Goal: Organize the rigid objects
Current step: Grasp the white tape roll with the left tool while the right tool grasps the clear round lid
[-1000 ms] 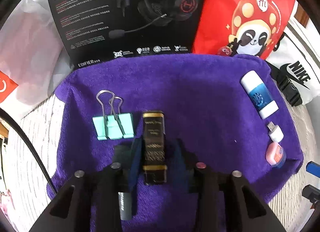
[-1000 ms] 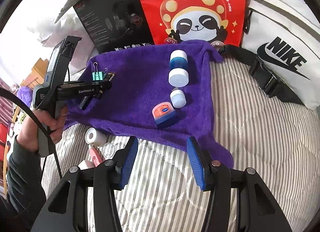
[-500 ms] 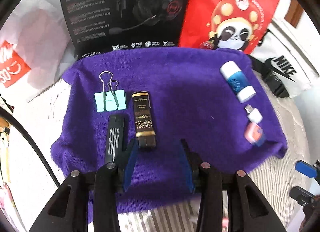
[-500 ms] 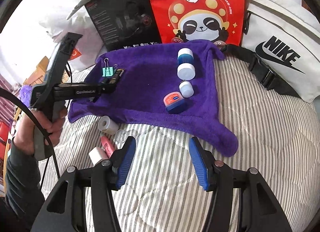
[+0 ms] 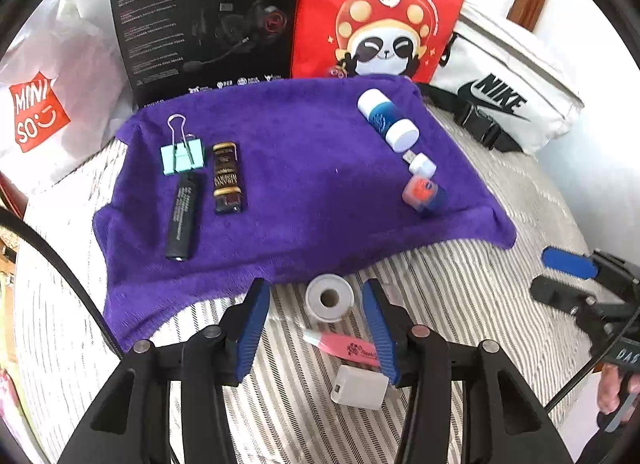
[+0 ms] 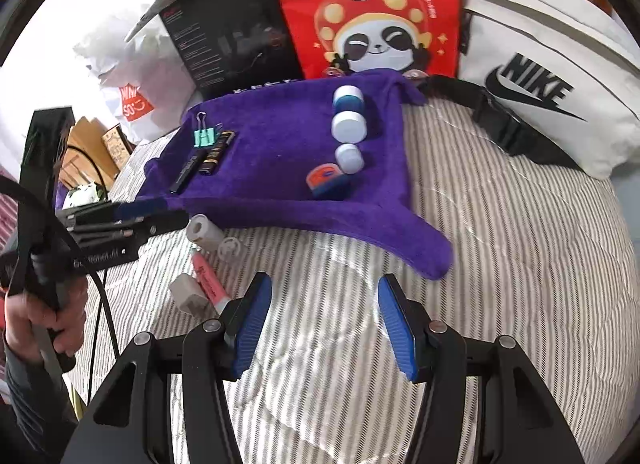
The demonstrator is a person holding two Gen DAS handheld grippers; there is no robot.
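Now we see the left gripper (image 5: pixel 316 322) hanging over the striped bedding (image 5: pixel 460 304), just off the near edge of the purple towel (image 5: pixel 300 184). Its blue-padded jaws have just been opening, and they stand apart with nothing pressed between them. In that view a white tape roll (image 5: pixel 328 302) lies on the bedding in the gap between the fingertips, touching neither pad. Closer to the camera lie a pink tube (image 5: pixel 344 346) and a white adapter (image 5: pixel 359 386), the tube running under the right-hand pad.

On the towel, well ahead of the claw, we find two rows. At the left a mint binder clip (image 5: pixel 182 154), a dark gold-lettered bar (image 5: pixel 227 178) and a black stick (image 5: pixel 184 218) lie close together. At the right a blue-and-white bottle (image 5: pixel 387 120), a small white USB stick (image 5: pixel 420 163) and an orange-and-blue tin (image 5: pixel 424 194) run in a line toward the near edge.

The right gripper (image 6: pixel 324 320) also stands apart and empty, over bare bedding (image 6: pixel 500 264), with the towel's near corner (image 6: pixel 424 252) just ahead of it. A hand (image 6: pixel 44 316) holds the left gripper's handle at that view's left edge.
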